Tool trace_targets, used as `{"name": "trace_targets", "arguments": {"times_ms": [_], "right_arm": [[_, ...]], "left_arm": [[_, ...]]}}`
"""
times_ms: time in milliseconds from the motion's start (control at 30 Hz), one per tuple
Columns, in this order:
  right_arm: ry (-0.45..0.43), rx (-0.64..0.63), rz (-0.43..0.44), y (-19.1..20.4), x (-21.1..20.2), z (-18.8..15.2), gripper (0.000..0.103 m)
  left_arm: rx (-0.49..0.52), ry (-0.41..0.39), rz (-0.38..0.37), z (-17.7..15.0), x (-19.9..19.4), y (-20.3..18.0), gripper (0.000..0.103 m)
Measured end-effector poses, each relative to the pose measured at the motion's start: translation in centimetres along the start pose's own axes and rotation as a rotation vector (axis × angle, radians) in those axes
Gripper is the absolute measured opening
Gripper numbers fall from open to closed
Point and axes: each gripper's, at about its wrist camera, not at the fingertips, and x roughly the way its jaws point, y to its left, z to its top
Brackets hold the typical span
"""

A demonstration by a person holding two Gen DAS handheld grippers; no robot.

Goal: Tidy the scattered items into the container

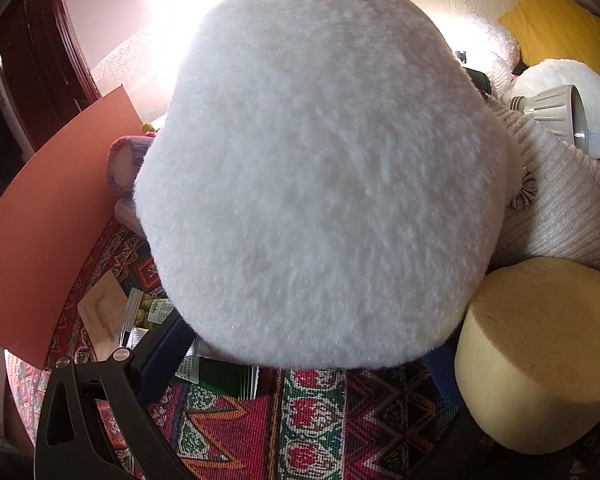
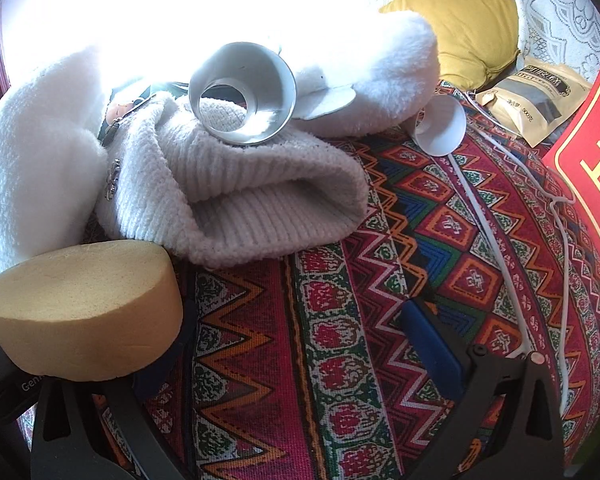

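A big white plush toy (image 1: 320, 168) fills the left wrist view. My left gripper (image 1: 312, 344) is shut on it: the left blue pad (image 1: 164, 344) presses its lower edge, and the right finger is hidden behind a round yellow sponge (image 1: 540, 360). In the right wrist view my right gripper (image 2: 300, 352) stands open above the patterned cloth (image 2: 340, 320) with nothing between its fingers. The sponge (image 2: 84, 312) lies just outside its left finger. Beyond it lie a beige knit hat (image 2: 240, 184), a metal lamp shade (image 2: 244, 92) and a white paper cup (image 2: 440, 124).
A red box with gold letters (image 2: 592, 160) stands at the right, with an orange board (image 1: 48, 220) at the left. A white cable (image 2: 500, 260) runs along the cloth. A kraft bag (image 2: 536, 96) and yellow cushion (image 2: 460, 20) sit at the back. Packets (image 1: 156, 312) lie under the plush.
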Motion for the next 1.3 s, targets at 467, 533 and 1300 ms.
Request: {"name": "trace_targets", "arguments": {"times_ms": [467, 533, 1300], "right_arm": [[0.029, -0.004, -0.024, 0.2, 0.0, 0.2, 0.102], [0.083, -0.019, 0.037, -0.6, -0.7, 0.0, 0.102], [0.297, 0.725, 0.828, -7.4, -1.1, -4.1, 0.068]], "left_arm": [[0.130, 0.118, -0.223, -0.5, -1.5, 3.3, 0.103], [0.065, 0.143, -0.331, -1.6, -3.4, 5.6, 0.103], [-0.381, 0.226, -0.977, -0.4, -3.0, 1.6, 0.103]]}}
